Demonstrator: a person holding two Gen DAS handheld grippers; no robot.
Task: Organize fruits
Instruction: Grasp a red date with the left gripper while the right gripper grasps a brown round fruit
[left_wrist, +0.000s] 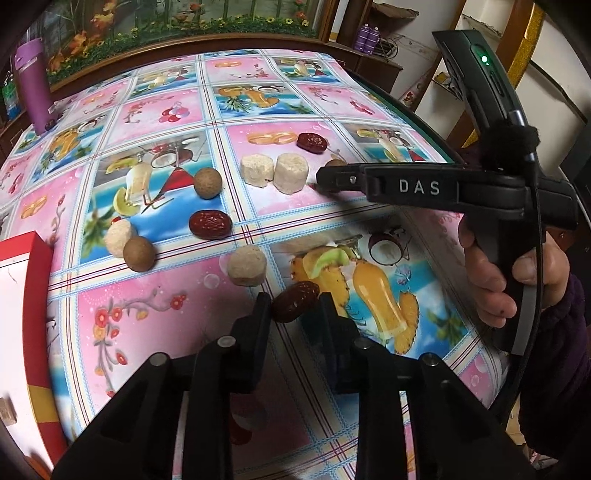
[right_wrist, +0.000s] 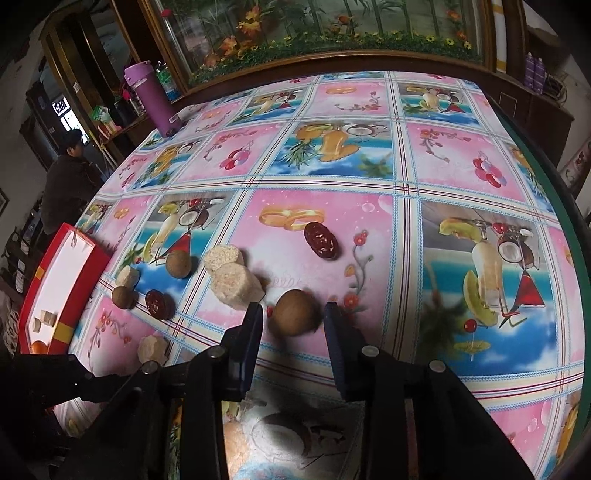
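**A:** What did the surface and the room look like?

**B:** The table wore a glossy plastic cloth of pink and blue squares printed with fruit and drinks. Beyond the tongs, at the far edge, stood a tall purple flask before a dark wooden cabinet with artificial flowers behind glass. A red shallow box with a white inside lay off to the left of the left tongs.

**A:** And the left tongs?

**B:** Nearly together around a wrinkled dark red date on the cloth. It lay tilted, its long axis running from near-left to far-right across the gap. Whether the pads pressed it I could not tell.

**A:** The right tongs?

**B:** A round brown longan sat between them on the table. Being a ball, it had no long axis. The left finger looked close, but a gap showed at the right finger.

**A:** Anything further out?

**B:** Pale beige puffed cylinders, more longans and dates were scattered beyond the left tongs.
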